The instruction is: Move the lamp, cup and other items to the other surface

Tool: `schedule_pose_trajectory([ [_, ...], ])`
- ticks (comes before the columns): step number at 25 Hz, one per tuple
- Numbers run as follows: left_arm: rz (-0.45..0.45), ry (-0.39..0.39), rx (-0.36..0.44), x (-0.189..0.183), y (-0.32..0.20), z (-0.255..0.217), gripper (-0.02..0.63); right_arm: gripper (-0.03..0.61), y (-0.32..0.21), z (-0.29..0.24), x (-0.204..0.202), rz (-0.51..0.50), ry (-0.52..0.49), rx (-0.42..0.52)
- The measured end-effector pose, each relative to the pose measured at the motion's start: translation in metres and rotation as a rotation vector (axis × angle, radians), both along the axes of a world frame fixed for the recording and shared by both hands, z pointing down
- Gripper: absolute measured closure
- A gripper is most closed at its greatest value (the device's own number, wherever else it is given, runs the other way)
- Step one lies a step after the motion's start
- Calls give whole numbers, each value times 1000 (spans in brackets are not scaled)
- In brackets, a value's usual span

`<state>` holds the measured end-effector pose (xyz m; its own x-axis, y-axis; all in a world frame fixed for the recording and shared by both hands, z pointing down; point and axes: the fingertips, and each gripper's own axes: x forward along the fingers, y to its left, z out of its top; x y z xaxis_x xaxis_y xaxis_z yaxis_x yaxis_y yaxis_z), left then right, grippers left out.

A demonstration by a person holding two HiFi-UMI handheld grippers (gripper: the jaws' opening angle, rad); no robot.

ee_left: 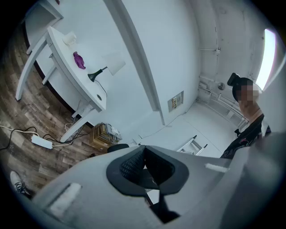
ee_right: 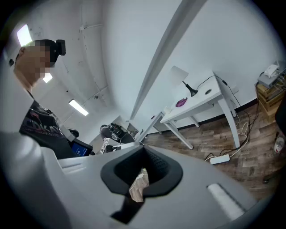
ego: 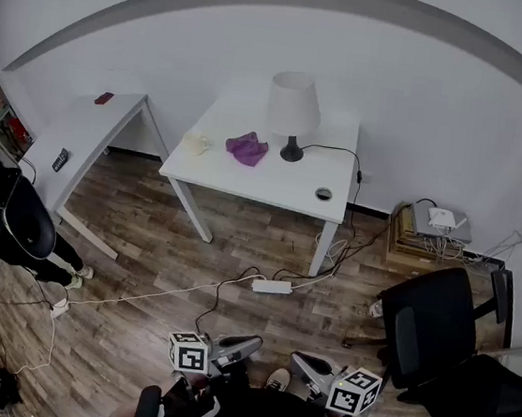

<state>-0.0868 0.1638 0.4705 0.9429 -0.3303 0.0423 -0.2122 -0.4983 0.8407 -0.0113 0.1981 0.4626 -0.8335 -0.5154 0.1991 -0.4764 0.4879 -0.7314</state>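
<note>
The white lamp (ego: 293, 112) stands on the white table (ego: 245, 187) by the far wall, with a purple cloth (ego: 247, 147) and a pale cup (ego: 196, 143) to its left. A second white table (ego: 91, 130) sits further left, carrying a small red item (ego: 104, 98) and a dark flat item (ego: 60, 160). Both grippers are low near my body, far from the tables. My left gripper (ego: 249, 346) (ee_left: 144, 150) and right gripper (ego: 303, 362) (ee_right: 144, 150) have their jaws together with nothing held. The lamp (ee_left: 111, 67) (ee_right: 181, 76) shows small in both gripper views.
A black office chair (ego: 435, 328) stands to the right. A power strip (ego: 272, 286) and cables lie on the wood floor before the table. A box with a router (ego: 432, 235) sits by the wall. A person (ego: 6, 209) stands at far left.
</note>
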Motion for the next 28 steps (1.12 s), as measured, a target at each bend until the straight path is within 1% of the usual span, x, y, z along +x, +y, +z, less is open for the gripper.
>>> schedule_pose_trajectory([
  [4,-10,4,-21,-1,2,0,618,575,1,-2,0,0,-5,0],
  [7,-17,-8,-33,-2,1,-4,618,575,0,-3,-2,-3,-2,3],
  [10,-22,-15,-33,-5,1,-4,618,575,0,-3,-5,-8,-1,7],
  [16,-36,-1,-38,-9,0,-1,618,575,-2,-3,-8,-20,0,5],
  [22,-35,-3,-45,-9,0,-1,618,575,-7,-6,-7,8,-31,-8],
  [28,-30,-10,-38,-13,-1,-2,618,574,-9,-5,-9,11,-35,-3],
])
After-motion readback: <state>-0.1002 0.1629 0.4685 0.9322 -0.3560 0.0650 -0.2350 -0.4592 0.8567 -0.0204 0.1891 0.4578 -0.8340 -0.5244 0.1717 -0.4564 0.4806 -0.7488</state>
